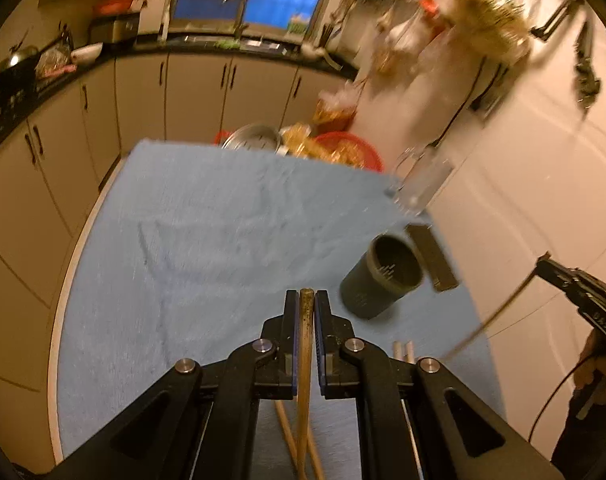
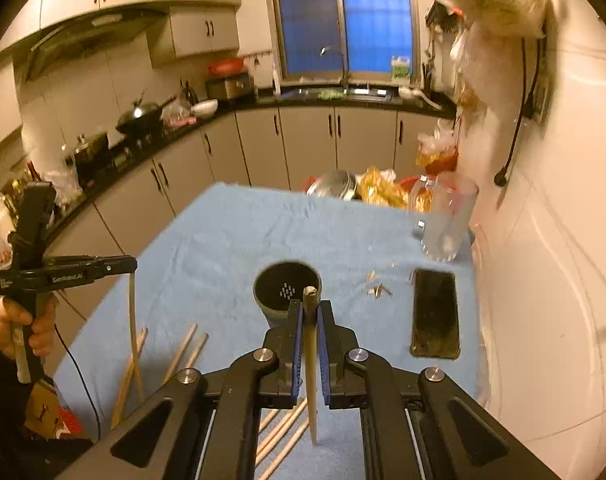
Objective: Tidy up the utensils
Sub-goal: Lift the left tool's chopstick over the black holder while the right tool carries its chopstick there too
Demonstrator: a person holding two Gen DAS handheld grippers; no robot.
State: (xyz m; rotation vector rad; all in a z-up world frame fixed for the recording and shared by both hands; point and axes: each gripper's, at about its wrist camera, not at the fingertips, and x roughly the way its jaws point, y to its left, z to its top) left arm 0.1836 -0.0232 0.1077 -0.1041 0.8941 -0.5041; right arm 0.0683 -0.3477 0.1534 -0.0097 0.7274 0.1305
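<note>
Chopsticks are clamped in both tools – one in each. The left gripper (image 1: pixel 306 300) is closed on a brownish chopstick (image 1: pixel 305 344) that runs between its blue pads and hangs down toward the near edge; seen from the right wrist camera, this same tool (image 2: pixel 129 266) is held up at the left by a hand (image 2: pixel 21 326), the stick drooping beneath it. The right gripper (image 2: pixel 309 312) is clenched on a pale chopstick (image 2: pixel 311 364) whose upper tip shows just above the fingers and whose lower end points down at the cloth.

A dark round holder (image 2: pixel 287 292) is stood on the blue cloth (image 2: pixel 223 240) covering the table, just beyond the right gripper's fingers – it is seen tilted by the lens in the left view (image 1: pixel 381 276). More loose chopsticks (image 2: pixel 183 354) are scattered on the cloth at the near left. A black phone (image 2: pixel 435 314) is laid flat to the right of the holder, and a clear glass mug (image 2: pixel 447 220) is stood farther back, near the white wall
</note>
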